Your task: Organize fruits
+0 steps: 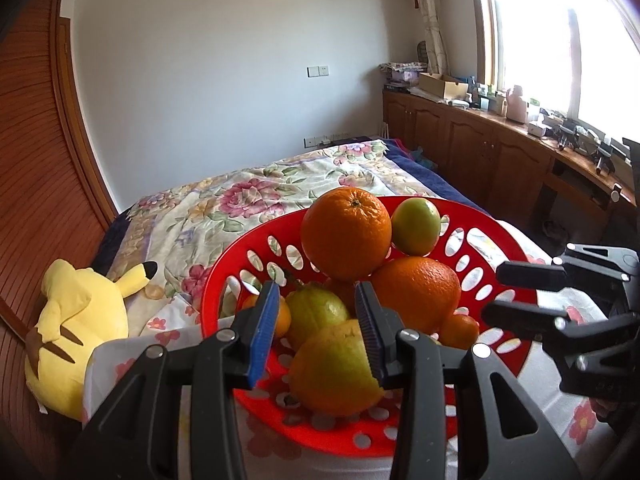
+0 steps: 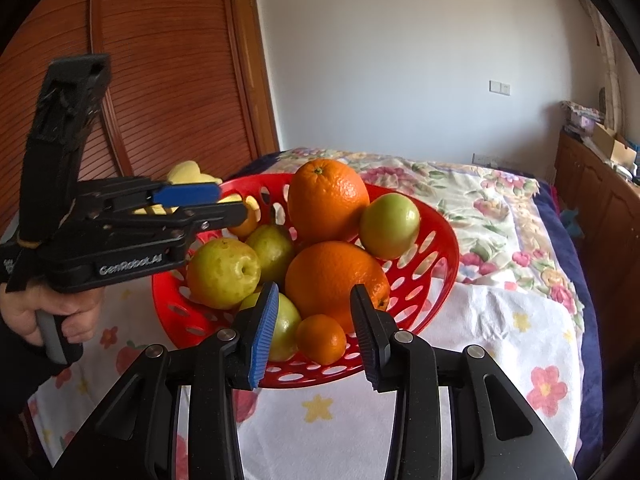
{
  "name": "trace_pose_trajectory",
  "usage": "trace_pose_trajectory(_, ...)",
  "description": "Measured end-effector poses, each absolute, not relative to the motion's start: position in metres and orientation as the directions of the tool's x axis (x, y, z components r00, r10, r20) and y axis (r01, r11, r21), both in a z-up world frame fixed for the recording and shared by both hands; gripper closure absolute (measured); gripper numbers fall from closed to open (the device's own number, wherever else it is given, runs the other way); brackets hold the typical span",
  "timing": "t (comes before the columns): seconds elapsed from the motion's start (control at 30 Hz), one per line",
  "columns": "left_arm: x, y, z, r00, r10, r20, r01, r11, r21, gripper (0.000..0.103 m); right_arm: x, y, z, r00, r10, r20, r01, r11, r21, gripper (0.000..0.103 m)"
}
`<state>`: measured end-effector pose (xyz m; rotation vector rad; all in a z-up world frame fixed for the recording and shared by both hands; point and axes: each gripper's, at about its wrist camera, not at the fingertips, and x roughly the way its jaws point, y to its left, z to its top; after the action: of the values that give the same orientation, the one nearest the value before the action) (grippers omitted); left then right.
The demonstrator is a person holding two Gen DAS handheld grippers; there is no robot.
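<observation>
A red perforated basket (image 1: 224, 264) (image 2: 440, 248) stands on a floral cloth and is heaped with fruit: a big orange on top (image 1: 346, 234) (image 2: 328, 200), a second orange (image 1: 418, 294) (image 2: 334, 278), a green apple (image 1: 416, 226) (image 2: 390, 226), yellow-green pears (image 1: 316, 312) (image 2: 224, 274) and small mandarins (image 2: 321, 339). My left gripper (image 1: 316, 300) is open and empty, over the basket's near side; it also shows in the right wrist view (image 2: 224, 202). My right gripper (image 2: 314, 304) is open and empty at the basket's front rim; it shows at the right of the left wrist view (image 1: 492, 292).
The basket sits on a white flowered cloth (image 2: 500, 340) over a bed with a floral quilt (image 1: 256, 196). A yellow plush toy (image 1: 76, 320) lies at the left by a wooden louvred door (image 2: 160, 80). Wooden cabinets (image 1: 480, 148) with clutter run under the window.
</observation>
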<state>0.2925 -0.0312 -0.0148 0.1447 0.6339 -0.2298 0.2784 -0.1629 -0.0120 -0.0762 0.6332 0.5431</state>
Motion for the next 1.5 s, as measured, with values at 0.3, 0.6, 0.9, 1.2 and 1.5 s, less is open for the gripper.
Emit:
trace_pose_trajectory(0.3,0.255,-0.027,-0.007,0.800,-0.164,-0.577,0.240,0.969,0.057,0.055,0.254,-0.164,0.000,0.701,0.445,-0.557,-0.483,0.871,0.088,0.066)
trace_pose_trajectory(0.6,0.216,-0.023,0.000,0.818,-0.168,-0.550,0.224,0.974,0.036,0.045,0.222,-0.165,0.004,0.735,0.419,-0.533,-0.447,0.891,0.084,0.061)
trace_pose_trajectory(0.9,0.175,-0.019,0.015,0.850,-0.172,-0.497,0.218,0.975,0.036,0.033,0.189,-0.166,0.014,0.774,0.388,-0.501,-0.413,0.908,0.066,0.052)
trace_pose_trajectory(1.2,0.131,-0.012,0.041,0.884,-0.154,-0.442,0.190,0.981,0.040,0.013,0.154,-0.174,0.035,0.809,0.368,-0.459,-0.380,0.922,0.069,0.042)
trace_pose_trajectory(1.5,0.096,-0.012,0.062,0.903,-0.120,-0.412,0.160,0.985,0.065,0.008,0.114,-0.189,0.064,0.861,0.319,-0.396,-0.333,0.942,0.035,0.018)
